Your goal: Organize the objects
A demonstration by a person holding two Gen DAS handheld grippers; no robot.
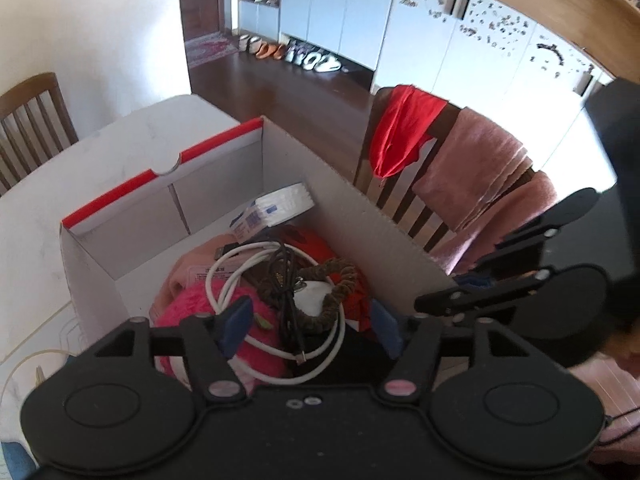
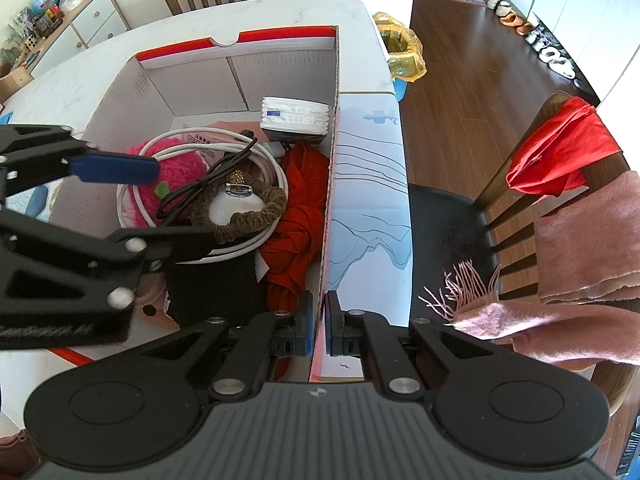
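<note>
A white cardboard box (image 1: 224,176) with a red rim stands on the table and also shows in the right wrist view (image 2: 280,76). It holds a pink fluffy ball (image 1: 188,312), a white cable (image 2: 200,136), a black cable (image 1: 286,288), a brown scrunchie (image 2: 256,208), an orange cloth (image 2: 300,208) and a white pack (image 2: 294,116). My left gripper (image 1: 310,330) is open above the box contents, touching nothing. My right gripper (image 2: 319,322) is shut on the box's right wall (image 2: 330,200). The left gripper (image 2: 132,200) also shows at the left in the right wrist view.
A wooden chair (image 2: 520,184) draped with a red cloth (image 2: 560,148) and a pink scarf (image 2: 580,280) stands right of the table. The box lid (image 2: 368,200) lies beside the box. A yellow bag (image 2: 402,48) sits past the table edge. Another chair (image 1: 32,120) stands at the far side.
</note>
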